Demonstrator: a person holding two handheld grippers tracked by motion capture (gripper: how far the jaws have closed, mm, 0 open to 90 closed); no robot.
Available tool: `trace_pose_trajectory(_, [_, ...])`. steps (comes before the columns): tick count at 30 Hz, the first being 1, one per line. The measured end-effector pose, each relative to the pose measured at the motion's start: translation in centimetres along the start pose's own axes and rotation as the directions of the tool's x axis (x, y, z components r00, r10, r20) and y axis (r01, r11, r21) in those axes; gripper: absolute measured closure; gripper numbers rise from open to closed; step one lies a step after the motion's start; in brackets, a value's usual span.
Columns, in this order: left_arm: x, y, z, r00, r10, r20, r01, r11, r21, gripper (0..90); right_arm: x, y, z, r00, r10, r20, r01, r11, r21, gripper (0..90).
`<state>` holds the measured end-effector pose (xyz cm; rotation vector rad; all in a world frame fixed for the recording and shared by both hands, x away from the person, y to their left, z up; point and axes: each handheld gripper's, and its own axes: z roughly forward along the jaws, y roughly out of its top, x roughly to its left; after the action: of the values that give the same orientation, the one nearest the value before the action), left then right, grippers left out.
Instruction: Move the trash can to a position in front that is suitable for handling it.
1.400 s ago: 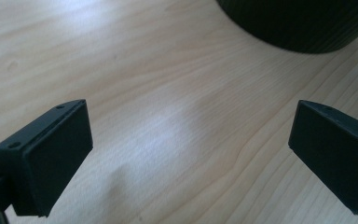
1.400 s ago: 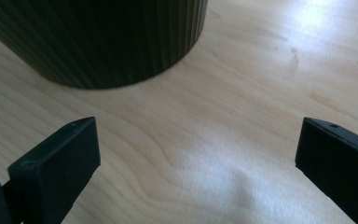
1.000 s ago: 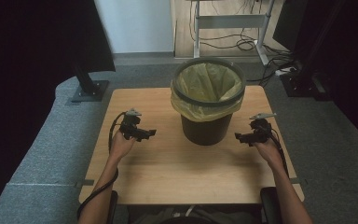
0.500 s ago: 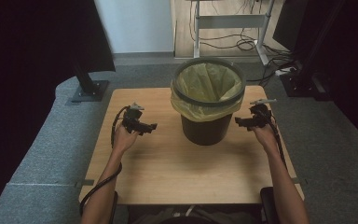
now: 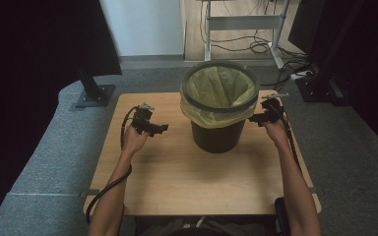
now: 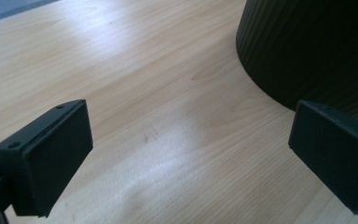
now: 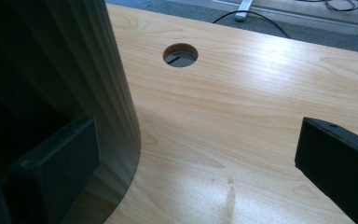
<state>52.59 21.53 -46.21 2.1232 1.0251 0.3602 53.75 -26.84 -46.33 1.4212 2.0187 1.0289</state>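
floor: grey carpet (image 5: 49,162) around the surface
cables: tangled on the wooden floor (image 5: 256,46), far side
stand: black base (image 5: 92,93), far left

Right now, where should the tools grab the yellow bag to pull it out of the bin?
Probably the yellow bag where it folds over the bin rim. That loose overhang suits pinching; left tool and right tool, both open, come from opposite sides.

table (image 5: 177,182): light wood, round cable hole (image 7: 180,54) | on it: black bin (image 5: 218,136) w/ yellow liner (image 5: 211,93)

Upright black bin (image 5: 218,135) w/ yellow liner (image 5: 220,88), far-centre on table (image 5: 187,182)
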Motion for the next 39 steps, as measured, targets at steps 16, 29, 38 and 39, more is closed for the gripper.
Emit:
trace_pose_trajectory(16, [0.6, 2.1, 0.4, 0.9998, 0.012, 0.014, -0.011, 0.9996, -0.026, 0.0, 2.7, 0.6, 1.1, 0.9984, -0.030, -0.048, 0.030, 1.000, -0.004, 1.3])
trace_pose_trajectory(29, [1.2, 3.1, 0.2, 0.9989, -0.038, -0.028, 0.036, 0.9982, -0.047, 0.0, 5.9, 1.1, 2.5, 0.9914, -0.059, -0.117, 0.057, 0.998, -0.019, 2.1])
trace_pose_trajectory(38, [1.9, 4.0, 0.8, 0.9975, -0.049, -0.051, 0.046, 0.9974, -0.055, 0.0, 5.6, 2.5, 2.9, 0.9933, -0.059, -0.099, 0.056, 0.998, -0.033, 1.1])
trace_pose_trajectory(39, [2.0, 4.1, 0.9, 0.9976, -0.051, -0.047, 0.049, 0.9972, -0.058, 0.0, 5.7, 2.7, 3.0, 0.9936, -0.074, -0.085, 0.072, 0.997, -0.033, 1.2])
